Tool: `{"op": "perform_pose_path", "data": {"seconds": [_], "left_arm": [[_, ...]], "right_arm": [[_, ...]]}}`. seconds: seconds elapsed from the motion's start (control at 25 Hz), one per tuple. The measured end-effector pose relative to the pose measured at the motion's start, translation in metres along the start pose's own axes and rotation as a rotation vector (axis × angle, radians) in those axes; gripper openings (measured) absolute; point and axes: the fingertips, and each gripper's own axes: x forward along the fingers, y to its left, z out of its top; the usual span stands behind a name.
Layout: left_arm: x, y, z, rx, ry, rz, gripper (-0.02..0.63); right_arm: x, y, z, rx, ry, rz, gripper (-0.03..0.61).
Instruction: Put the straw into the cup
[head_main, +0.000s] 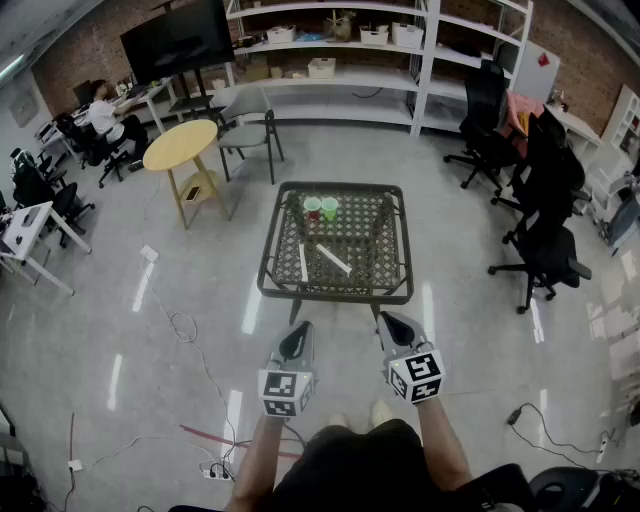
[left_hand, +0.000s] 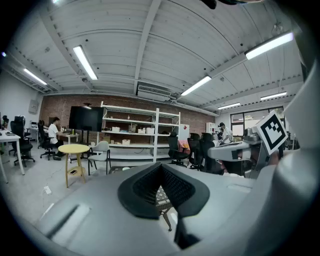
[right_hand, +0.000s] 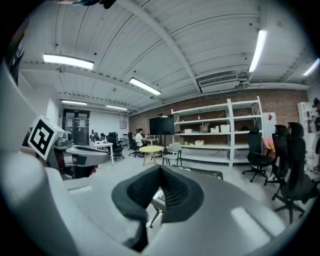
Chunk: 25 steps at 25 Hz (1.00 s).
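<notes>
Head view: you hold L gripper (head_main: 299, 330) & R gripper (head_main: 389, 321) short of the table (head_main: 335, 297), fingers (left_hand: 142, 192) pressed together, empty; straws (head_main: 334, 259), cups (head_main: 329, 208) on it.

You are holding a left gripper (head_main: 301, 330) and a right gripper (head_main: 386, 320) whose smooth grey plastic shells are looking matt, while their black pads (left_hand: 142, 187) are showing a ribbed, rubbery surface. The floor (head_main: 150, 330) is gleaming, polished and glossy, mirroring the ceiling lights. The table (head_main: 335, 297) is showing a dark metal frame and an open woven mesh top. The red cup (head_main: 313, 207) and green cup (head_main: 329, 208) are looking like translucent plastic. The right straw (head_main: 334, 259) and left straw (head_main: 303, 262) are looking white and matt. The round side table (head_main: 180, 145) is showing pale wood.
</notes>
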Motion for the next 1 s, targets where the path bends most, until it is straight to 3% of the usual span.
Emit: {"op": "perform_pose_path", "data": {"seconds": [0.52,1.0], "left_arm": [[0.006,0.018,-0.001,0.004,0.010,-0.001,0.006],[0.024,0.058,-0.009,-0.023,0.025,0.058,0.006]], "right_arm": [[0.026,0.011,0.001,0.043,-0.003,0.023,0.002],[0.070,0.018,-0.002,0.017,0.023,0.086,0.002]]}}
